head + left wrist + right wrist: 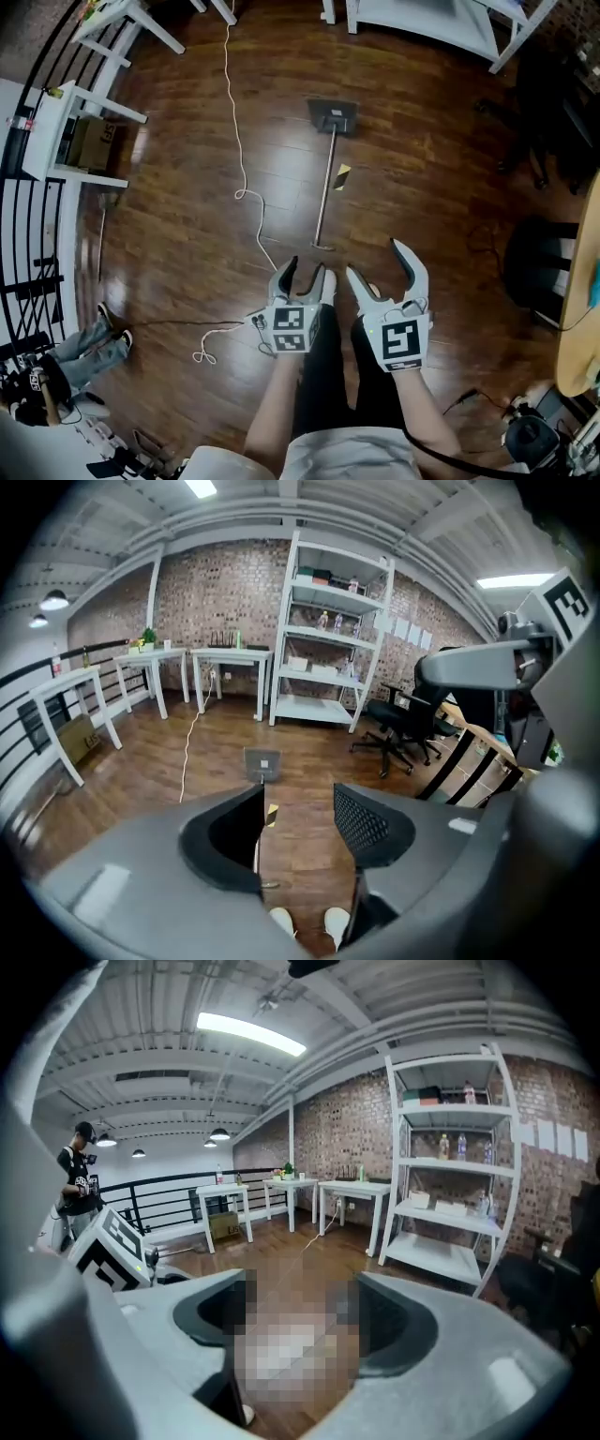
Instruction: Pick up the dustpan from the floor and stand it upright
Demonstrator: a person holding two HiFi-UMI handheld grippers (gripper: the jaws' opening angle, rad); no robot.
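A grey dustpan (333,115) lies flat on the wooden floor, its long thin handle (323,192) running toward me and ending just ahead of my feet. In the left gripper view the dustpan (262,762) sits on the floor beyond the jaws. My left gripper (305,273) is held above the floor near the handle's near end, open and empty. Beside it on the right, my right gripper (382,263) is open wider, also holding nothing. The left gripper (298,822) shows bare floor between its jaws; the right gripper (292,1321) has a blurred patch between its jaws.
A white cable (239,141) snakes across the floor left of the dustpan. White tables (89,103) stand at the left, a white shelf unit (441,23) at the back, a black office chair (553,103) at the right. A railing (28,281) runs along the left.
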